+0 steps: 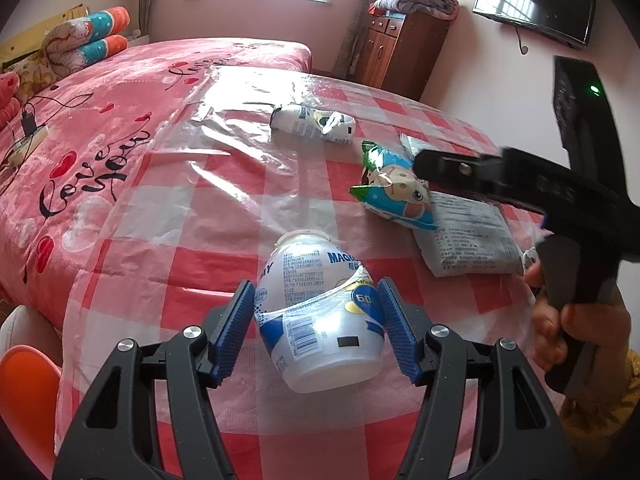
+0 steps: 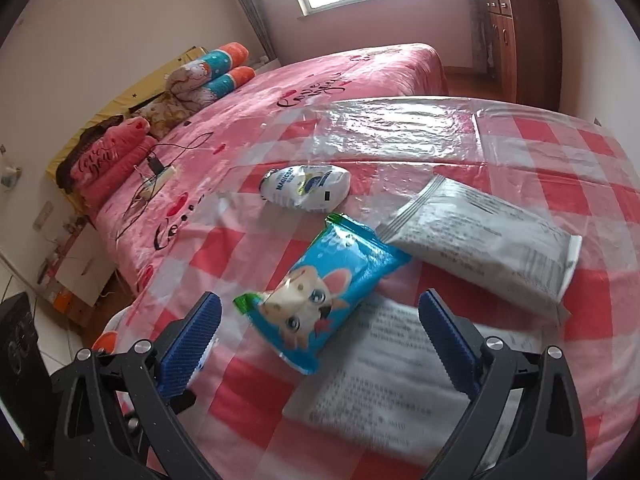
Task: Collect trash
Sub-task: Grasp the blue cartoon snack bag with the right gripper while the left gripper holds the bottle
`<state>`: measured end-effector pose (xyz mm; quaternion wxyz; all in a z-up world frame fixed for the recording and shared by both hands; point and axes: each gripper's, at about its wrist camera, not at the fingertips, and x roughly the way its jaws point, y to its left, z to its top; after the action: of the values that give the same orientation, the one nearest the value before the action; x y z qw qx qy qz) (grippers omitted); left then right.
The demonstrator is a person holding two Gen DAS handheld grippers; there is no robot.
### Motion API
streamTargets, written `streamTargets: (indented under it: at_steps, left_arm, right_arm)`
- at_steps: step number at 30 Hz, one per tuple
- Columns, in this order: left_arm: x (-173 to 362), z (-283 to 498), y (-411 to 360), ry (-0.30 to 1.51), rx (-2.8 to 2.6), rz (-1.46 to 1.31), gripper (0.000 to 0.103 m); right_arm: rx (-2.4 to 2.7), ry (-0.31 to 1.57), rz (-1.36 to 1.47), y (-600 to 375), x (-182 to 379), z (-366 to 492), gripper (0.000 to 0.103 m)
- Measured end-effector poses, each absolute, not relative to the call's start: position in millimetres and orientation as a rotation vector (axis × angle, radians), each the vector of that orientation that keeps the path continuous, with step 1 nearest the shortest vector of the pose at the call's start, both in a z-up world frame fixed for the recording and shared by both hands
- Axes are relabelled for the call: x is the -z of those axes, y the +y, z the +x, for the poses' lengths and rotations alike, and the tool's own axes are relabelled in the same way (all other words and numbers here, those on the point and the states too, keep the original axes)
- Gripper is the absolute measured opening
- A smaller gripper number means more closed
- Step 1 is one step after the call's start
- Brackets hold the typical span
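A crushed white plastic bottle (image 1: 320, 312) with a blue label hangs just above the checked table, my left gripper (image 1: 318, 328) shut on it with a blue pad pressed to each side. A blue snack packet (image 1: 396, 192) (image 2: 320, 284) with a cartoon animal lies on the table. My right gripper (image 2: 320, 298) stands wide open around its near end without touching it. In the left wrist view the right gripper (image 1: 436, 166), held by a hand (image 1: 576, 332), hovers over that packet. Farther back lies a second crushed bottle (image 1: 312, 122) (image 2: 306, 188). Beside the blue one rests a grey-white packet (image 1: 468, 240) (image 2: 480, 248).
The table (image 1: 208, 264) wears a red-and-white checked cloth under clear plastic. Another white printed packet (image 2: 392, 368) lies under the blue one. A pink bed (image 1: 100, 120) runs along the table's left side, an orange seat (image 1: 24, 392) is at the near left, and a wooden cabinet (image 1: 400, 48) stands behind.
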<state>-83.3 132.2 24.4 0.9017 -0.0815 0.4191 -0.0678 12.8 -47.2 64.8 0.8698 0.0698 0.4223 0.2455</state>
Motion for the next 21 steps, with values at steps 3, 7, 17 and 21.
streamTargets:
  at_steps: [3, 7, 17, 21]
  left_arm:
    - [-23.4, -83.0, 133.6, 0.866, 0.148, -0.168, 0.064]
    - [-21.0, -80.9, 135.2, 0.871, 0.160, -0.164, 0.064]
    - [-12.3, -77.6, 133.5, 0.876, 0.181, -0.160, 0.064]
    - [-12.1, -78.7, 131.6, 0.867, 0.174, -0.149, 0.064]
  right_arm:
    - [-0.510, 0.894, 0.145, -43.3, -60.3, 21.1, 0.089]
    - [-0.515, 0.903, 0.138, -35.0, -54.5, 30.1, 0.086]
    - [-0.473, 0.875, 0.049, -18.7, -44.0, 37.3, 0.076]
    - [-0.464, 0.878, 0.034, -17.1, -38.9, 38.3, 0.063]
